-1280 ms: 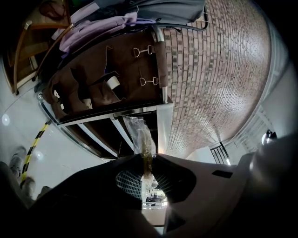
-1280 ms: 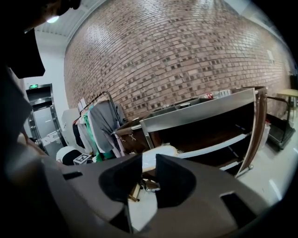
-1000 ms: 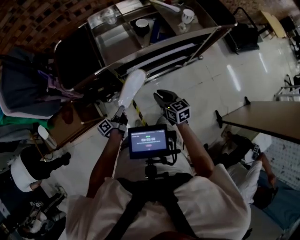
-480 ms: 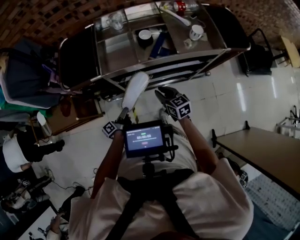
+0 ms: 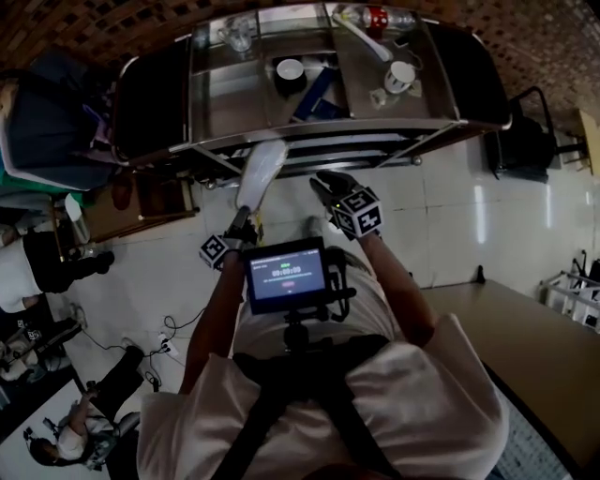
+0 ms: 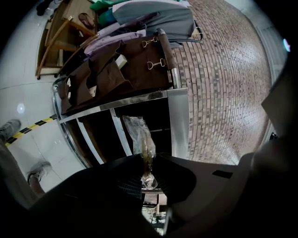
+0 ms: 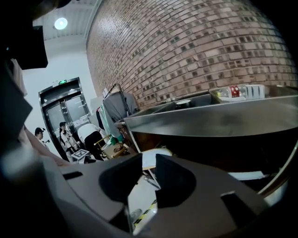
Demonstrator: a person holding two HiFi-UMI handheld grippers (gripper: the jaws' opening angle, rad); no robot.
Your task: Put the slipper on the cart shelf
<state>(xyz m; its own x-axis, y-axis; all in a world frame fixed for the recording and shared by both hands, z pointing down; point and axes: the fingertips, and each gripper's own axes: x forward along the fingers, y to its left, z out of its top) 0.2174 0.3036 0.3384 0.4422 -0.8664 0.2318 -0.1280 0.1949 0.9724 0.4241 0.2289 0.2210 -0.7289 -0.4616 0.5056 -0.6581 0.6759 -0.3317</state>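
1. The left tool (image 5: pixel 241 223) is clamped on the heel end of the white slipper (image 5: pixel 262 172), which is wrapped in clear film. The slipper hangs in the air with its toe at the front edge of the steel cart (image 5: pixel 412 124), not yet on a shelf.
2. The left cube (image 5: pixel 218 250) and the right cube (image 5: pixel 359 214) show black-and-white square patterns.
3. A screen (image 5: pixel 286 277) between the arms shows lines of lettering too small to read.
4. The right tool (image 5: pixel 321 181) is just right of the slipper. Its jaws stand a narrow gap apart with nothing between them.
5. The cart's top carries a clear glass (image 5: pixel 236 33) near the back left corner, then a black round container (image 5: pixel 289 70), a blue object (image 5: pixel 314 94) and a white mug (image 5: pixel 401 75). A bottle (image 5: pixel 375 17) at the back edge has a red label with unreadable print.
6. A green sign (image 7: pixel 63 82) sits above grey double doors (image 7: pixel 67 111); its letters are too small to read.
7. The floor (image 5: pixel 450 206) is glossy pale tile with yellow-black tape (image 6: pixel 28 131). A brick wall (image 7: pixel 186 42) stands behind the cart, and a brown tabletop (image 5: pixel 525 323) lies to the right.
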